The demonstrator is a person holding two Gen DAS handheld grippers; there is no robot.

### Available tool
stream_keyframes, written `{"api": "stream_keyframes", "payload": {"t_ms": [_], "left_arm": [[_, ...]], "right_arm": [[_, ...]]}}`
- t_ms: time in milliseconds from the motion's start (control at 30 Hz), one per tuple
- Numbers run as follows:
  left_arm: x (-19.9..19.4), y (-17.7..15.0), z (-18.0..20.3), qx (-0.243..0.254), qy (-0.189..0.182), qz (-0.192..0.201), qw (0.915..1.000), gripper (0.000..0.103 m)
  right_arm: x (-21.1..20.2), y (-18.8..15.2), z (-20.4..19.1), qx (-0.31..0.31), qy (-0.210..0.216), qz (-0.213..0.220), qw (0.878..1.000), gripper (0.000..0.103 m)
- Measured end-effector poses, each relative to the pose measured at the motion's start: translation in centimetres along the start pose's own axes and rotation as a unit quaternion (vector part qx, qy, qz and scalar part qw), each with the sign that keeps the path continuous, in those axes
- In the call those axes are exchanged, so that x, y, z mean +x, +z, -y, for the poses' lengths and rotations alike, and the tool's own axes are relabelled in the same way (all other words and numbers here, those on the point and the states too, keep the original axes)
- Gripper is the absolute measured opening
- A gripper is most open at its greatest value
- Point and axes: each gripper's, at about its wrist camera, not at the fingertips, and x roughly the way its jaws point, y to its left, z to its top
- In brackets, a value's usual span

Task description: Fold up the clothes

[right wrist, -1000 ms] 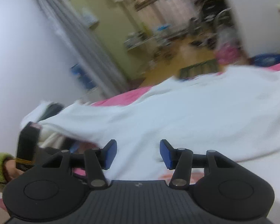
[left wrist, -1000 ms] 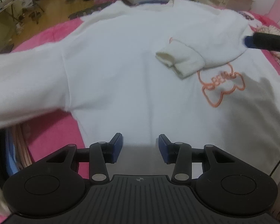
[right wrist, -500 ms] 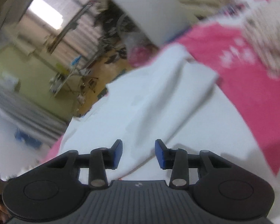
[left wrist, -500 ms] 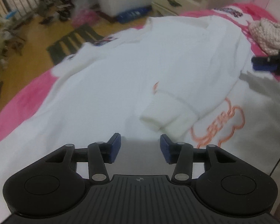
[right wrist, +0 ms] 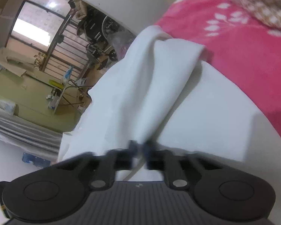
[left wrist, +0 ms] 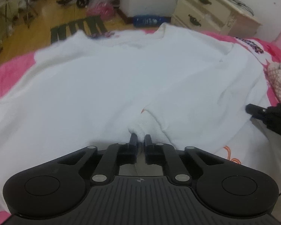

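On the pink bed [left wrist: 11, 71], seen from the left wrist, a white sweatshirt [left wrist: 103, 86] lay spread flat, its neckline at the far edge toward the dresser [left wrist: 211, 13] and its body stretching away from the tool. One sleeve ran in from the right shoulder diagonally down toward the camera, and its ribbed cuff [left wrist: 140, 129] sat right at the tips of the left gripper [left wrist: 140, 140], whose fingers were drawn narrow and pinched the cuff's near edge. An orange print [left wrist: 230, 153] peeked out beside the sleeve. The right gripper [left wrist: 266, 114] showed at the right edge, lying over the same side of the garment, near the sleeve's upper part. From the right wrist, that gripper [right wrist: 139, 145] appeared blurred, its fingers nearly together with a ridge of white cloth running straight between them; it looked closed on the fabric. The folded sleeve rose away from it as a long raised crease, pink bedding to its right. Any coming fold would probably turn on that sleeve's long line, held at both ends.
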Motion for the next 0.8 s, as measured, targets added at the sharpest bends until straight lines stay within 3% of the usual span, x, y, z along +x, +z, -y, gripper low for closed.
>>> {"api": "stream_keyframes", "payload": {"t_ms": [167, 267, 367, 500, 600, 633, 667, 733, 800], "left_arm": [[-7.0, 0.9, -0.8, -0.021, -0.020, 0.042, 0.9987, 0.004], [-10.8, 0.9, -1.9, -0.013, 0.001, 0.066, 0.9977, 0.004], [-10.8, -0.1, -3.6, -0.032, 0.032, 0.051, 0.9977, 0.004], [-6.9, -3.1, -5.3, -0.031, 0.076, -0.005, 0.9966, 0.004], [-3.8, -5.2, -5.5, -0.005, 0.078, -0.080, 0.9937, 0.010], [-3.9, -5.3, -5.5, -0.005, 0.081, -0.082, 0.9934, 0.018], [-4.1, -5.4, -5.6, -0.004, 0.082, -0.082, 0.9933, 0.032], [-5.5, -4.6, -5.6, 0.008, 0.076, -0.065, 0.9949, 0.039], [-7.1, -3.2, -5.2, 0.028, 0.077, -0.031, 0.9962, 0.040]], "right_arm": [[-2.0, -0.7, -2.5, -0.013, 0.030, -0.002, 0.999, 0.004], [-3.3, -1.4, -4.5, -0.028, 0.050, -0.013, 0.998, 0.004], [-3.5, -2.6, -6.0, -0.048, 0.060, -0.030, 0.997, 0.004], [-1.8, -3.8, -5.9, -0.061, 0.046, -0.060, 0.995, 0.004], [-1.3, -4.2, -5.3, -0.070, 0.036, -0.074, 0.994, 0.004], [-1.1, -4.3, -5.1, -0.073, 0.033, -0.079, 0.994, 0.004], [-0.9, -4.5, -4.9, -0.077, 0.029, -0.083, 0.993, 0.010], [-0.5, -4.7, -4.5, -0.083, 0.023, -0.093, 0.992, 0.027], [-0.7, -4.2, -4.5, -0.107, 0.012, -0.082, 0.991, 0.030]]}}
